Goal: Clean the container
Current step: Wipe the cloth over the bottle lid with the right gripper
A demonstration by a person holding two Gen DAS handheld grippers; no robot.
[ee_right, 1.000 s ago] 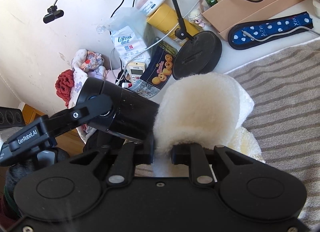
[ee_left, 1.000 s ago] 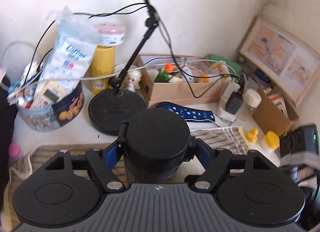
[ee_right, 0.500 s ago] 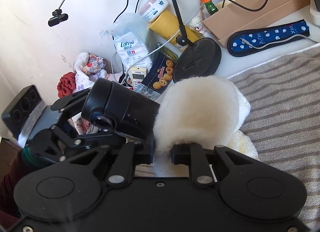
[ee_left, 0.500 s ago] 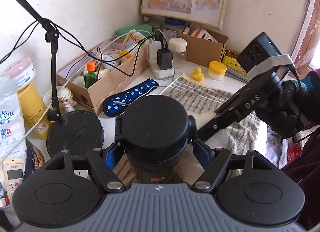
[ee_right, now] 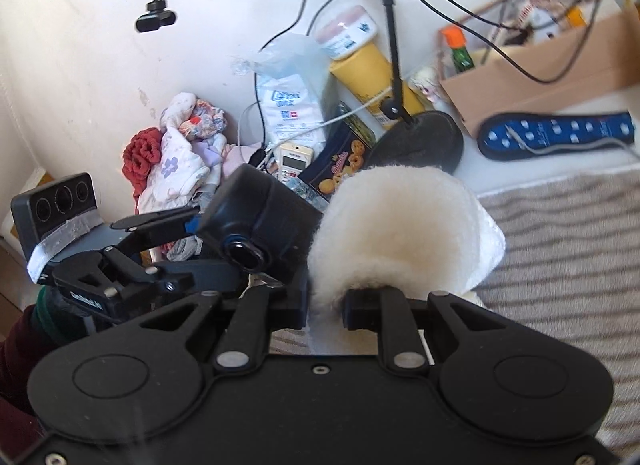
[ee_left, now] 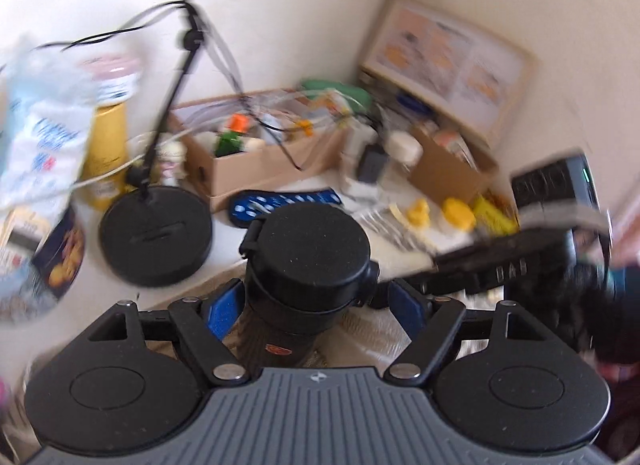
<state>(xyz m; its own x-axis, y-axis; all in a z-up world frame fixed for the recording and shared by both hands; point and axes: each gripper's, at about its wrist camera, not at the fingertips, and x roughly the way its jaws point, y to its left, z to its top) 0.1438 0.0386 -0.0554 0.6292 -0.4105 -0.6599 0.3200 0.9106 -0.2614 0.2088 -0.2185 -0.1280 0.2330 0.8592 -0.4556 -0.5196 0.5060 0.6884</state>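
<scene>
Left claw [ee_left: 316, 301] has loosened, opening around the black container [ee_left: 308, 261].

Both grippers are matte black plastic with two big round discs and silver pivot screws. Left gripper [ee_left: 308, 301] has blue pads and a ribbed grey body; right gripper [ee_right: 326, 305] is all black. Maroon sleeve [ee_right: 14, 349], green cuff.

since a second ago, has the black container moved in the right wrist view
Yes. The black container has risen in the picture and tipped, now overlapping the clothes pile it sat below earlier.
</scene>
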